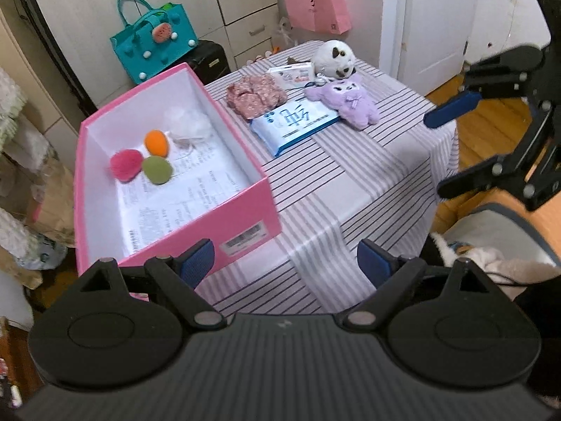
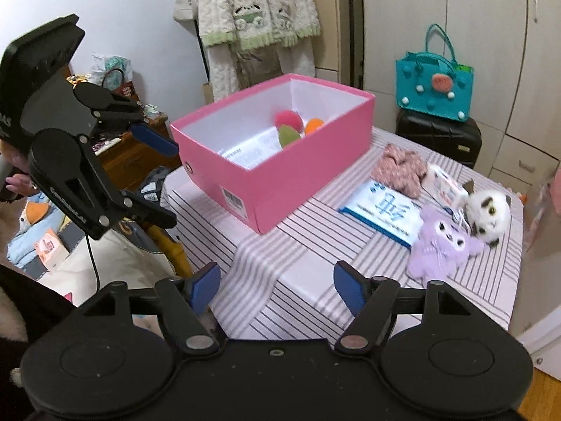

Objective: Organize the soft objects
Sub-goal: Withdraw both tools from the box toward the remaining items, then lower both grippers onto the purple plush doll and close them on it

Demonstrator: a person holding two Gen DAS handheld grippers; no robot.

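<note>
Left wrist view looks down on a small table [image 1: 350,189] draped in a cloth with purple and grey stripes, its folds falling over the near edge. The room around it has pale cupboard fronts, a white panelled door [image 1: 434,24], wooden flooring and a pink paper bag [image 1: 315,1] hanging on the wall. A teal felt handbag [image 1: 154,42] with pom-poms sits on a black suitcase [image 2: 438,137] past the table's far left corner.

A pink cardboard box [image 1: 242,210] with white inner walls stands open at the table's left edge. Inside lie printed paper sheets, a fuzzy red ball [image 1: 125,164], an orange ball [image 1: 157,143] and a green ball [image 1: 157,170], all close together, and something crumpled and translucent that is hard to make out.

Toward the far edge lie a bunched pink floral cloth [image 1: 255,94], a flat blue-and-white wipes pack [image 1: 296,122], a fluffy purple plush toy [image 1: 345,103] touching the pack, a round white plush with dark patches [image 1: 335,58], and a smaller packet [image 1: 292,74] partly hidden behind them.

The left gripper [image 1: 285,265] hangs above the near edge, its blue-padded jaws spread wide with nothing between them. The right gripper [image 2: 277,291] likewise hovers over the near edge, jaws apart and empty. In the right wrist view, fleecy garments [image 2: 256,17] hang on the wall, and clutter at the left is cut off by the left gripper's body.
</note>
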